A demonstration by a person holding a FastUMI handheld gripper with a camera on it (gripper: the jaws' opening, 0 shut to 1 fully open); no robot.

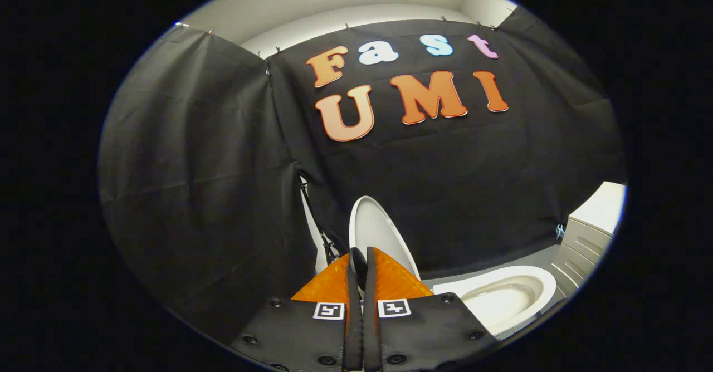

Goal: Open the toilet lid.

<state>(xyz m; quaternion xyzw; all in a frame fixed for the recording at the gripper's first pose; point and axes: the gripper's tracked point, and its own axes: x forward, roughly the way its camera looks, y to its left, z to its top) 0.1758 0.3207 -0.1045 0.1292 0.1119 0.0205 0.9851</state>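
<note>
The white toilet lid (381,230) stands raised and nearly upright against the black cloth wall, just beyond my fingertips. The open bowl with its white seat (504,297) lies to the right of the fingers and lower down. My gripper (359,258) is shut, its two fingers pressed together with only a thin dark slit between them. The tips reach up in front of the lid's lower left part. I see nothing held between them, and I cannot tell whether the tips touch the lid.
A light grey cabinet (585,244) with a white top stands to the right of the toilet. Black cloth walls close in at the left and behind. A thin dark stand rod (317,221) runs down beside the lid's left. Grey floor (535,258) lies behind the bowl.
</note>
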